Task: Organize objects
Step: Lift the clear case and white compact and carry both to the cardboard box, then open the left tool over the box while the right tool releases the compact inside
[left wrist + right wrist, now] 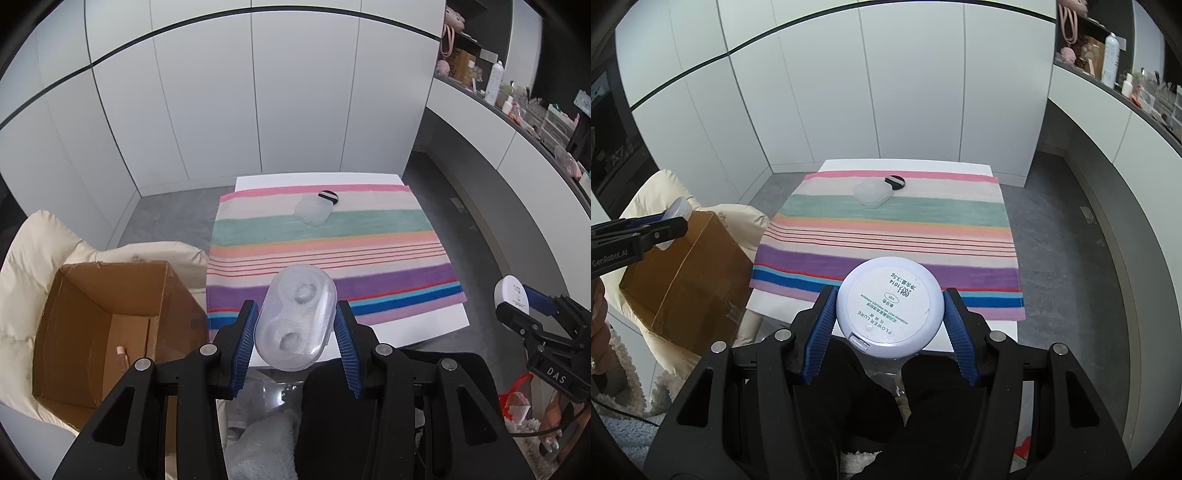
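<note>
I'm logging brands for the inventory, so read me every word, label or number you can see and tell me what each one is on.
"FLOWER LURE" and "3.5g": on the round white compact, seen upside down, held in the right gripper.
The compact's smaller print lines: too small to read surely.
"GenRobot.AI": on the left gripper, right wrist view.
"DAS": on the right gripper's body, left wrist view.
Clear plastic case in the left gripper, cardboard box, far shelf bottles: nothing readable.

A clear oval case (295, 317) hangs tilted above the striped cloth's (325, 236) near edge; a round white powder compact (889, 306) likewise. A clear squarish box (313, 211) and black disc (329, 195) lie at the cloth's far end.
</note>
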The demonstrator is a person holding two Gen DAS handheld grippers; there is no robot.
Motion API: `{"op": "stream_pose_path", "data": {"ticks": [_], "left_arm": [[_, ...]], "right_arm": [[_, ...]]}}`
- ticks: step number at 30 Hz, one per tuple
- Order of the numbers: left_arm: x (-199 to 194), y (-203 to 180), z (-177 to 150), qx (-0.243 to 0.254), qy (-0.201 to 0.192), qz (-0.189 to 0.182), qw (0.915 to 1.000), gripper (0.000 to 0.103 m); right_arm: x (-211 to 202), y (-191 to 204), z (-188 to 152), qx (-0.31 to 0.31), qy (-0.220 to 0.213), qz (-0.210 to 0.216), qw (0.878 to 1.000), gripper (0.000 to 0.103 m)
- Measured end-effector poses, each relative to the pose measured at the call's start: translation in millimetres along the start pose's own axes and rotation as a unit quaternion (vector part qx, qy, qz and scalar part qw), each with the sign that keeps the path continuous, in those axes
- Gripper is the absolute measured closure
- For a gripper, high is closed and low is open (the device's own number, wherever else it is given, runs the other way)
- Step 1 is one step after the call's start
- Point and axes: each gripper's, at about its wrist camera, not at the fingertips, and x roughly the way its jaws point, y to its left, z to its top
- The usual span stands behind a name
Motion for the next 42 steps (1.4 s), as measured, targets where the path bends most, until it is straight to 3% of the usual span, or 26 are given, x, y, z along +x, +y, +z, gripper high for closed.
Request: {"op": "stream_pose_path", "data": {"ticks": [8,23,35,42], "left_arm": [[-13.0,31.9,-12.1,-0.027,-0.004,0.02,0.9994,0.06],[-46.6,128.1,-64.7,-0.115,-0.001,0.084,0.9898,0.06],[-78.5,202.9,-113.8,-0.192,0.0,0.153,0.9695,0.06],[-69.4,232.4,-122.7,-0.212,0.011,0.164,0.9634,0.06]], "right_arm": [[-0.1,33.5,12.5,-0.035,-0.006,0.018,0.999,0.043],[12.5,156.4,21.3,-0.138,-0.005,0.104,0.985,0.043],[15.2,276.8,19.8,-0.244,0.001,0.19,0.951,0.043],[30.6,334.1,15.3,-0.286,0.013,0.214,0.934,0.043]]}}
